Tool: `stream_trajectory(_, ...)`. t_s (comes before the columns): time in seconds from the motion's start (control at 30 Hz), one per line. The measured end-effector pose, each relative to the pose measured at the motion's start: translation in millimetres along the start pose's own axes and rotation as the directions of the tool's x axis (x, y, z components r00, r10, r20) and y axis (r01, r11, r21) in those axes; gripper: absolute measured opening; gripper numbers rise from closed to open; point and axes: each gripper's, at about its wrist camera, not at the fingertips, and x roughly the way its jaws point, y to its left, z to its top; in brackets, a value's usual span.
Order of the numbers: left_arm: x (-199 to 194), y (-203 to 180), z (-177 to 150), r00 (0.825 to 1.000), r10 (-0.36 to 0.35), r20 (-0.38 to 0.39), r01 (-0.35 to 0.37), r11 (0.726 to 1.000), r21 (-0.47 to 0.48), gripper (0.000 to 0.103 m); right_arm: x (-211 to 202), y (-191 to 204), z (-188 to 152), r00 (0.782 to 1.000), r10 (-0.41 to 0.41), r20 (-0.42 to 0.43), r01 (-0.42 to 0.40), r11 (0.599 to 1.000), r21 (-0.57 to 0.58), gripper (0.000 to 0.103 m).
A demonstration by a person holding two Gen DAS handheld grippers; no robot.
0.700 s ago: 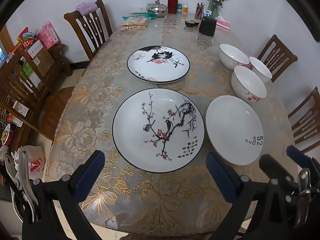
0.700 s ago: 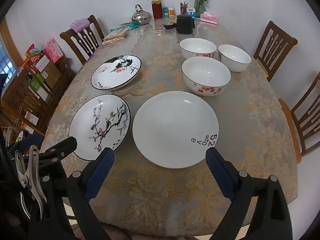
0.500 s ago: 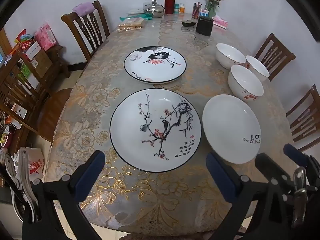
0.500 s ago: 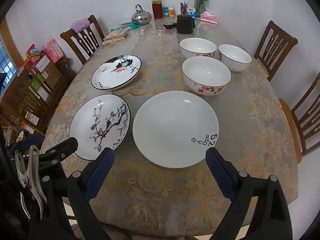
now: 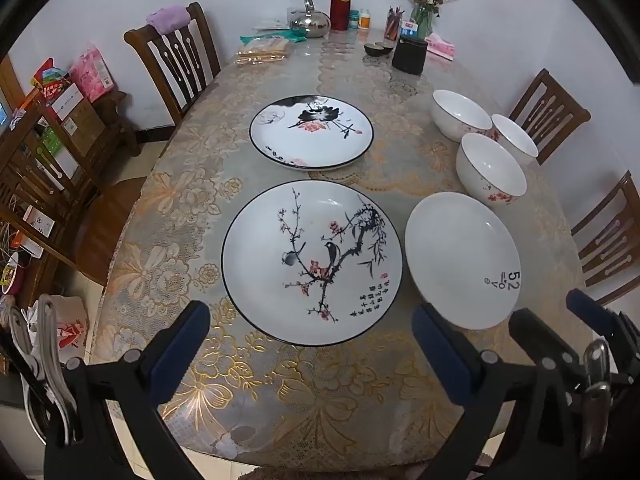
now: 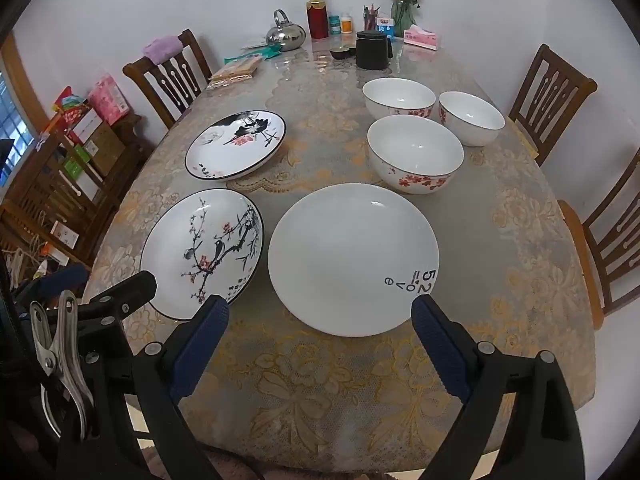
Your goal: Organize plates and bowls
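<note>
1. The bird-and-blossom plate (image 5: 312,262) lies flat on the table (image 5: 280,392); its painted branch's foot points toward the near edge.
2. Just right of it lies the white plate (image 6: 354,258); behind that, three bowls (image 6: 416,152).
3. The left gripper (image 5: 310,346) hovers wide open and empty before the bird-and-blossom plate.
4. The right gripper (image 6: 320,336) hovers likewise before the white plate.

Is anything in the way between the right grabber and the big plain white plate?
No, nothing visible. The right gripper is open, just in front of the white plate, with only bare tablecloth between them.
</note>
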Motion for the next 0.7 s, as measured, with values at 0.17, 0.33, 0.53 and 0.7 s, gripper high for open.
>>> stream_trajectory(0.17, -0.8, 2.4, 0.6, 1.000, 0.000, -0.003, 0.000, 1.000, -0.006, 0.102, 0.0, -0.2, 0.0, 1.000, 0.001, 0.000, -0.001, 1.000, 0.000, 0.095)
stream_trajectory(0.33, 0.7, 2.9, 0.5, 1.000, 0.001, -0.010, -0.001, 1.000, -0.009, 0.102, 1.8, -2.9, 0.9, 1.000, 0.001, -0.004, -0.001, 1.000, 0.005, 0.095)
stream_trajectory(0.53, 1.4, 3.5, 0.3, 1.000, 0.002, -0.011, -0.002, 1.000, -0.009, 0.102, 2.4, -2.6, 0.9, 1.000, 0.000, -0.004, 0.000, 1.000, 0.004, 0.095)
stream_trajectory(0.7, 1.2, 3.6, 0.2, 1.000, 0.001, -0.010, -0.001, 1.000, -0.009, 0.102, 3.3, -2.4, 0.8, 1.000, -0.002, -0.002, 0.002, 1.000, 0.006, 0.095)
